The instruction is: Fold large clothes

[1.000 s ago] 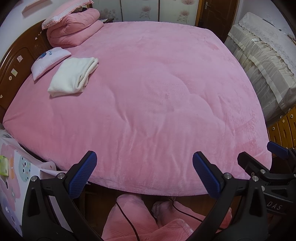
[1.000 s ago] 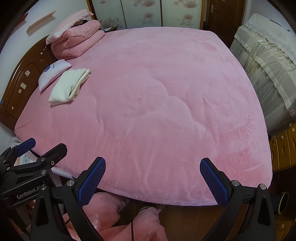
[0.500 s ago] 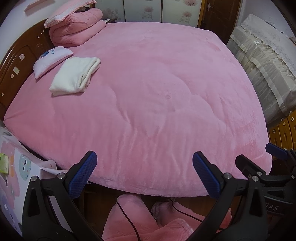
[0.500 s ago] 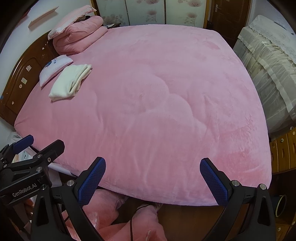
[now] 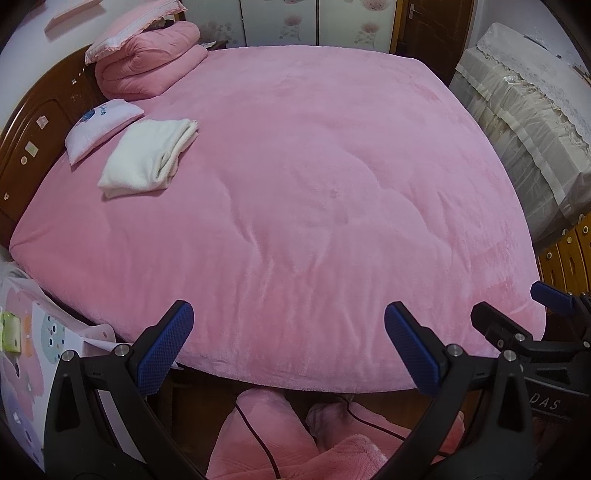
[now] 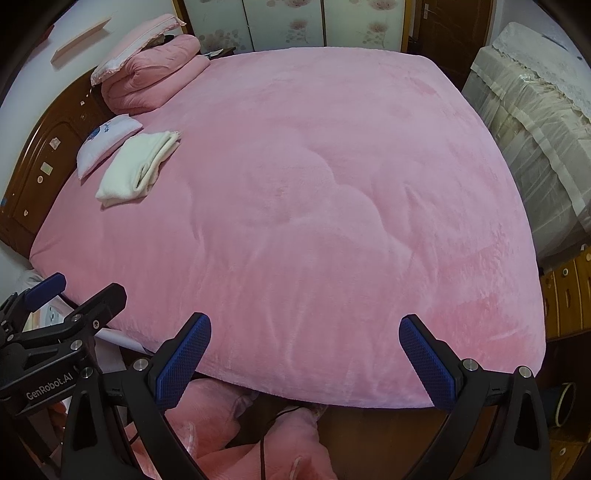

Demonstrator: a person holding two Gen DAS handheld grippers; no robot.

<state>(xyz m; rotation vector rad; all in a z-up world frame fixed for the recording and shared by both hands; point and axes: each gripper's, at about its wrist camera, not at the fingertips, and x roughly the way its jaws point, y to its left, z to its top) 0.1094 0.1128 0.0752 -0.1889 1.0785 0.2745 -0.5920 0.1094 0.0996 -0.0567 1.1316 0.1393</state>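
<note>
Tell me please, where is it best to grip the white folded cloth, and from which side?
Probably at the layered open edges, coming in from the bed's middle. The white cloth lies flat, with a pillow close on its headboard side, so that side is crowded. Both grippers, left and right, are open and empty.

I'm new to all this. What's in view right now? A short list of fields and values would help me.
Surface: bed with pink plush blanket spread flat
Folded item: white garment, near the headboard
Beside it: small white pillow
Far corner: rolled pink quilt with a pink pillow on top
Left gripper: open, empty, over the bed's near edge
Right gripper: open, empty, alongside
Nearest the camera: pink fleece fabric, below the bed edge
</note>
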